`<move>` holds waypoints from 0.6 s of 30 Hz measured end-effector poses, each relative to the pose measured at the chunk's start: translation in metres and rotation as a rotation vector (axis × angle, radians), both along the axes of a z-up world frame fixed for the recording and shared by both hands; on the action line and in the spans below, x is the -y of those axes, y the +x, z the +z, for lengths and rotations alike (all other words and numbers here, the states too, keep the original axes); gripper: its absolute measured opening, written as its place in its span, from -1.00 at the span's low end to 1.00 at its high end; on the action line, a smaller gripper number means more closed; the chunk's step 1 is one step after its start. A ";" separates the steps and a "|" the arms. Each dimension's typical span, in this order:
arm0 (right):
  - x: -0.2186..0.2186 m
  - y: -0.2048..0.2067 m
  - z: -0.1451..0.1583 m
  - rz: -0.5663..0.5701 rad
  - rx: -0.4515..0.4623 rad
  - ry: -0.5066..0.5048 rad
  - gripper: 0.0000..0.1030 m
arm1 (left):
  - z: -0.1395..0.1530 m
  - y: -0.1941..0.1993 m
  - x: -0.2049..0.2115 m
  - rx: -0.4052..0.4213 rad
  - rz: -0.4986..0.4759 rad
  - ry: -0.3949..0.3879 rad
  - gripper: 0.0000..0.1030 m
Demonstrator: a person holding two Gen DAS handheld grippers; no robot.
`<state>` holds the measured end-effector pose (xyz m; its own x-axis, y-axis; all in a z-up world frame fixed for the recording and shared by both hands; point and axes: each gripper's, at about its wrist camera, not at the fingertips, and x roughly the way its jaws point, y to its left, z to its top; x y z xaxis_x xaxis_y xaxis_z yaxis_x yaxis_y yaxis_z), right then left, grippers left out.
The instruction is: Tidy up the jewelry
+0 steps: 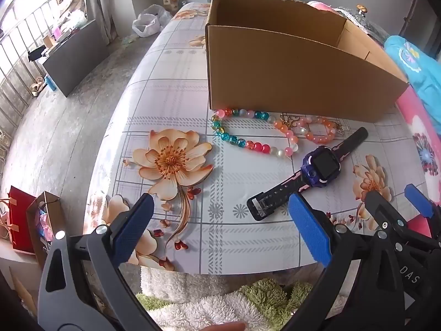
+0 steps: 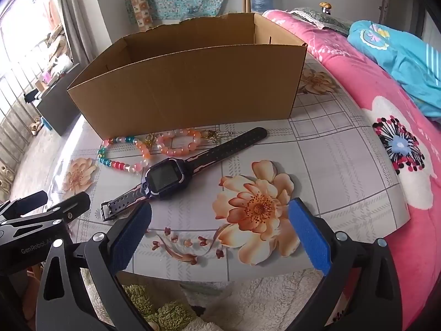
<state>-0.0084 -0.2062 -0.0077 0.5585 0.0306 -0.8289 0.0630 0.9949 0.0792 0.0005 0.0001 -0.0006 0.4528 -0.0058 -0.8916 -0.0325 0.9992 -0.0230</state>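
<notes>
A purple smartwatch (image 1: 321, 165) (image 2: 165, 178) with a black strap lies flat on the flowered tablecloth. Behind it, against the front wall of an open cardboard box (image 1: 289, 80) (image 2: 193, 88), lie a multicoloured bead necklace (image 1: 242, 140) (image 2: 121, 162) and a pink-orange bead bracelet (image 1: 319, 132) (image 2: 179, 143) with gold charms. My left gripper (image 1: 220, 220) hovers open over the table's near edge, left of the watch's buckle end. My right gripper (image 2: 220, 226) is open too, above a printed flower right of the watch. Nothing sits between either pair of fingers.
The table (image 1: 171, 88) (image 2: 339, 171) has a rounded left edge with bare floor beyond. A pink flowered quilt (image 2: 399, 151) and blue cloth (image 2: 399, 55) lie to the right. Fluffy white-green fabric (image 1: 220, 298) is below the near edge. Gift bags (image 1: 24, 220) stand on the floor at left.
</notes>
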 end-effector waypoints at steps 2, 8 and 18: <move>0.000 0.000 0.000 0.004 0.001 -0.003 0.88 | 0.000 0.000 0.000 0.001 -0.002 0.003 0.84; 0.002 -0.001 0.001 0.015 0.000 -0.008 0.88 | -0.001 -0.001 -0.002 0.005 -0.002 -0.002 0.84; 0.002 -0.001 0.003 0.007 0.002 -0.003 0.88 | -0.002 0.001 -0.001 0.002 0.000 0.004 0.84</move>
